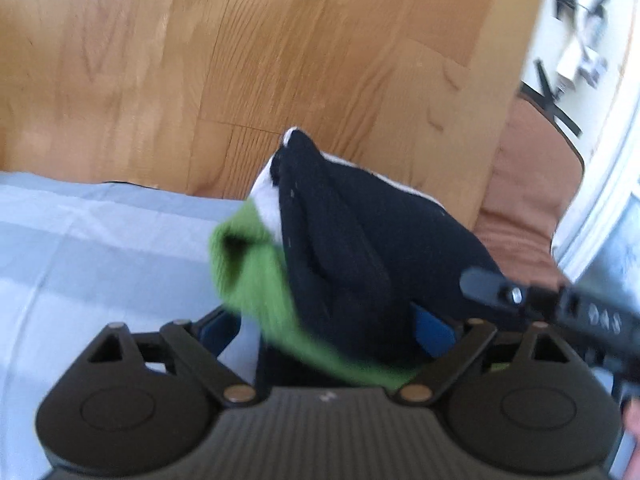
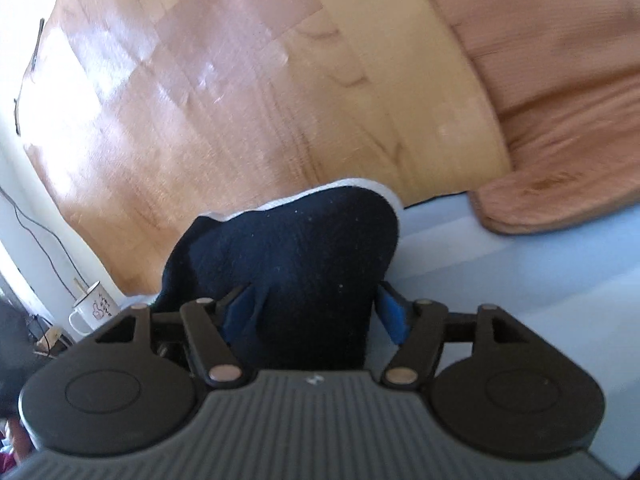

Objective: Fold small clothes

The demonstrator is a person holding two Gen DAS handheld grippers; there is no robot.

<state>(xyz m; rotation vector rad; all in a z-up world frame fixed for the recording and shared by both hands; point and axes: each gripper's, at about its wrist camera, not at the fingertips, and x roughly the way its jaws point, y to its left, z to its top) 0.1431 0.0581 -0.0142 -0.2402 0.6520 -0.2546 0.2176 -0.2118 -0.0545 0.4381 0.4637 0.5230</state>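
A small garment in black, green and white [image 1: 340,248] is bunched between the blue pads of my left gripper [image 1: 328,332], which is shut on it and holds it above the light blue sheet [image 1: 100,248]. The green part [image 1: 244,268] hangs at the left, white fabric [image 1: 266,196] shows behind. In the right wrist view the same garment's black part [image 2: 296,264], with a white edge, fills the space between the blue pads [image 2: 394,316] of my right gripper [image 2: 312,312], which is shut on it. My right gripper's arm [image 1: 560,304] shows at the left view's right edge.
The light blue sheet [image 2: 520,280] covers the surface below both grippers. A wooden floor [image 1: 240,60] lies beyond its edge. A brown cushion [image 2: 560,100] lies at the right. A white enamel mug [image 2: 94,308] stands on the floor at the left, near a cable.
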